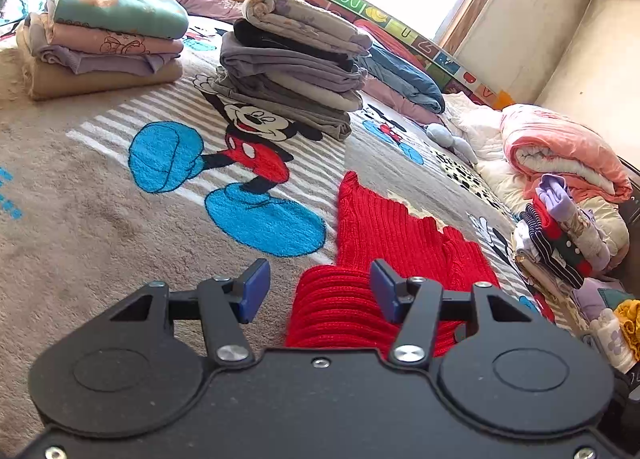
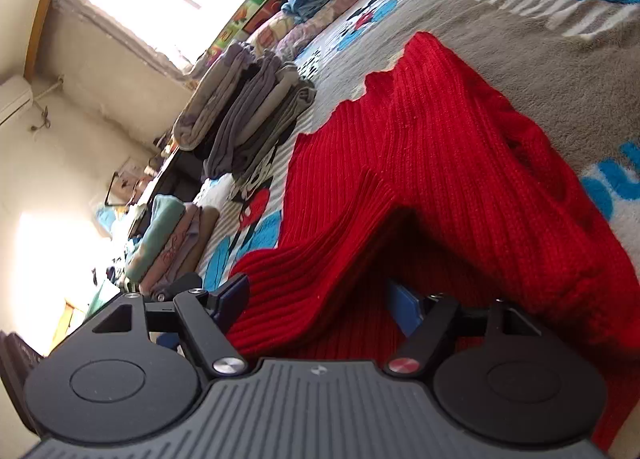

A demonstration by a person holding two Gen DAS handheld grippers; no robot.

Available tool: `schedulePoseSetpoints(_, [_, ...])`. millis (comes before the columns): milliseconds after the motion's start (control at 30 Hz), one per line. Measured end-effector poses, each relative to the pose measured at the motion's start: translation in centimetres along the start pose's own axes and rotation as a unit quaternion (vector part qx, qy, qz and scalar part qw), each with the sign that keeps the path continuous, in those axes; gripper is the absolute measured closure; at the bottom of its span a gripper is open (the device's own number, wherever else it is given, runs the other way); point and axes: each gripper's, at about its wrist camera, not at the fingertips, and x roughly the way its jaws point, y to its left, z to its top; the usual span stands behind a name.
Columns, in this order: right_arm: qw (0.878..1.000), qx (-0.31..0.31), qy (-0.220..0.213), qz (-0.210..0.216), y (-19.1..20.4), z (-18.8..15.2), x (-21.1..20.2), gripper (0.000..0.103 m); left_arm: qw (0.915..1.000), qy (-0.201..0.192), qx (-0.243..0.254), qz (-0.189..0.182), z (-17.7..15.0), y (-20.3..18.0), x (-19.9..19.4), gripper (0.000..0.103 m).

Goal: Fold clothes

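A red ribbed knit sweater (image 1: 384, 235) lies on the Mickey Mouse blanket (image 1: 80, 219). My left gripper (image 1: 318, 291) is open just above the sweater's near folded edge, with red fabric showing between the blue pads (image 1: 256, 287). In the right wrist view the sweater (image 2: 460, 147) fills the middle, and a raised fold of it (image 2: 320, 259) lies between the wide-apart pads of my right gripper (image 2: 320, 299). The pads do not press the fabric.
Two stacks of folded clothes (image 1: 108, 39) (image 1: 292, 67) stand at the back of the bed. A pink quilt (image 1: 560, 151) and a heap of small unfolded clothes (image 1: 568, 235) lie at the right edge. Pillows and a wall are behind.
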Motion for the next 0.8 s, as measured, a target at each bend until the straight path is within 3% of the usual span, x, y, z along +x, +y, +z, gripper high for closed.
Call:
schedulePoseSetpoints(100, [0.999,0.019,-0.027,-0.012,-0.2,0.0,0.9,0.042,0.9999,0.003,-0.01,-0.004,0.1,0.5,0.2,0.049])
schedulePoseSetpoints(233, [0.998,0.047,-0.043,-0.001,-1.0,0.0,1.7,0.078,0.9996,0.005,-0.029,-0.007,0.3,1.4,0.3,0.049])
schedulePoseSetpoints(333, [0.998,0.033,-0.054,0.025,-0.3,0.1,1.4,0.09,0.9988,0.003,-0.046,-0.015,0.5,2.0,0.2,0.049])
schedulePoseSetpoints(567, [0.99,-0.025,-0.107,0.086,2.3,3.9,-2.2,0.091,0.9989,0.002,-0.039,-0.027,0.2,1.4,0.1,0.049])
schedulePoseSetpoints(800, [0.982,-0.031,-0.161,0.095,0.5,8.6,-7.0,0.091,0.9978,0.009,0.009,-0.066,-0.8,-0.8,0.2,0.05])
